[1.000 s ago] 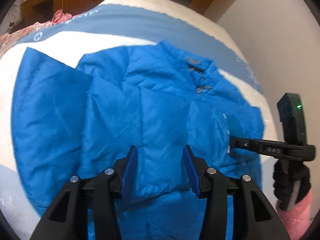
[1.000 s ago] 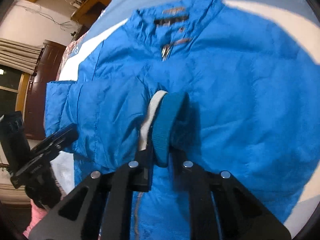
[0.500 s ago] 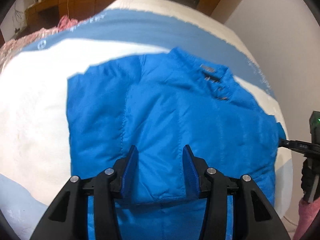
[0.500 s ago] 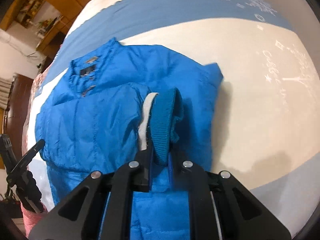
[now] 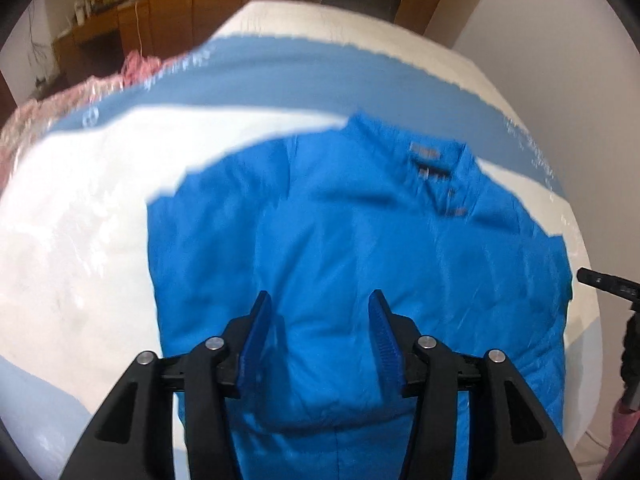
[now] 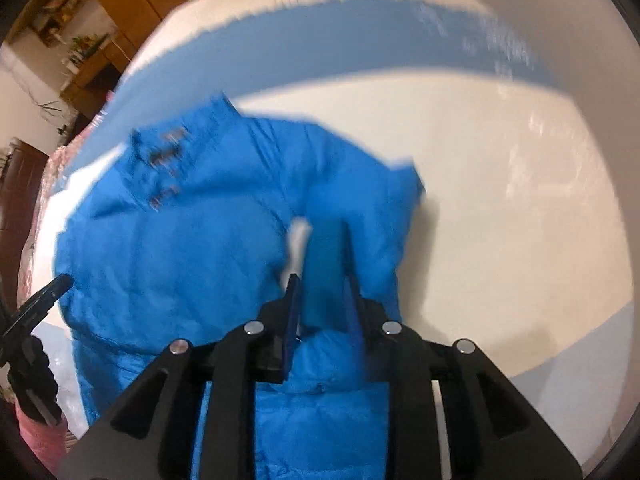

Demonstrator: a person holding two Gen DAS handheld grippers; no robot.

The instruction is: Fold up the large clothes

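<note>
- The blue jacket (image 5: 360,264) lies spread on the bed (image 5: 80,240), collar (image 5: 432,160) toward 12 o'clock in the left wrist view, with both sides folded in over the body.
- Its knit cuff (image 6: 324,264) sits between the fingers of the right tool (image 6: 322,300) — the fingers stand slightly apart around it, and the blur hides whether they press on it.
- The sleeve behind that cuff lies along the jacket's edge at 3 o'clock in the right wrist view.
- The left tool (image 5: 320,336) hangs over the jacket's lower middle, its blue pads (image 5: 260,332) wide apart with nothing between them.
- The bed cover is white with a blue band (image 6: 320,40) — the band runs across past the collar at 12 o'clock.
- A pink blanket (image 5: 60,108) is bunched at the bed's edge at 10 o'clock in the left wrist view.
- Wooden cabinets (image 5: 220,0) stand behind the bed.
</note>
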